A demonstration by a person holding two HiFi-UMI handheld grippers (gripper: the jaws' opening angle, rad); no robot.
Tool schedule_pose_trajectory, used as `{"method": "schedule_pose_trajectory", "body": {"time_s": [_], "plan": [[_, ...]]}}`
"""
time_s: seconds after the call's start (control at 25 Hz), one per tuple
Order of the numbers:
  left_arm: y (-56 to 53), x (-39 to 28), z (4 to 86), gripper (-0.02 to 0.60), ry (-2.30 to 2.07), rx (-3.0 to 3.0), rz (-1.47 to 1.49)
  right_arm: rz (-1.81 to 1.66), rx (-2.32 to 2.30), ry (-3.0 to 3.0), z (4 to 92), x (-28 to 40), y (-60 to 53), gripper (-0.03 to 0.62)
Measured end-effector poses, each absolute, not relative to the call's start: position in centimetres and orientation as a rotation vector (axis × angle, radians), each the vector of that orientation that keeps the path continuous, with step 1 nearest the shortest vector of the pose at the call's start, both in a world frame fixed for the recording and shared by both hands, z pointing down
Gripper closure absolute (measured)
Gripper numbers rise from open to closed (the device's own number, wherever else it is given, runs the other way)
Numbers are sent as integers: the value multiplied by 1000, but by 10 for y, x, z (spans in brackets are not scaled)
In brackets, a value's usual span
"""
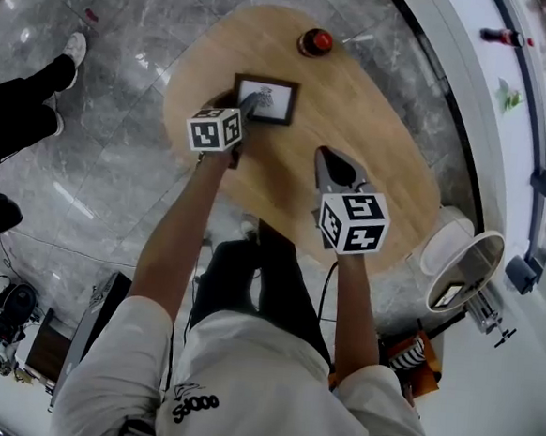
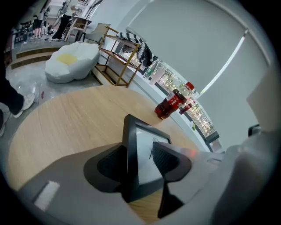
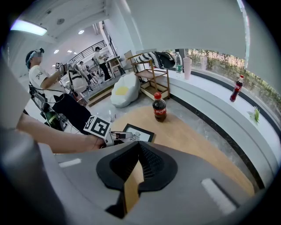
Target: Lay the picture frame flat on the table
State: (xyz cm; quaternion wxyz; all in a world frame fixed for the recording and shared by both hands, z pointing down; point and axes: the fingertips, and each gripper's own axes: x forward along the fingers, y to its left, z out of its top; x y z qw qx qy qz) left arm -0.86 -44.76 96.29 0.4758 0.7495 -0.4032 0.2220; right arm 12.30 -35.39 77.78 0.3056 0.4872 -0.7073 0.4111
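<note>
A black picture frame [image 1: 265, 99] with a white print lies flat on the oval wooden table [image 1: 382, 146]; the right gripper view also shows the frame [image 3: 139, 132] flat. My left gripper [image 1: 247, 105] reaches over the frame's left edge. In the left gripper view the frame [image 2: 142, 136] stands edge-on between the jaws of the left gripper [image 2: 139, 149]. One pad is beside its back and the other stands off its glass, so the gripper is open. My right gripper [image 1: 336, 170] hovers over the table's near side, its tips [image 3: 139, 145] together and empty.
A cola bottle [image 1: 316, 42] stands at the table's far end, beyond the frame. A person's legs [image 1: 17, 117] are on the floor at the left. A round mirror [image 1: 466, 270] sits off the table's right end. A white beanbag [image 2: 72, 61] and a wooden rack [image 2: 120, 57] lie farther off.
</note>
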Motion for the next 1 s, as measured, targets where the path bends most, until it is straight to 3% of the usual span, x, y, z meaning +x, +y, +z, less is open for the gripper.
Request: {"method": "schedule_pose_trajectory", "body": {"time_s": [0.36,0.52,1.0], "plan": [[-447,-12,965,337,-1010,1860,640,1075,1270,-1891,772,115,-359,591],[-444,-13,961,267,-1001,1879,641,1069,1256,-1903,768,112,-359,591],[-433,-39,917,279,-1050,1910,632,993,1241,-1968,739,113,-374,591]]}}
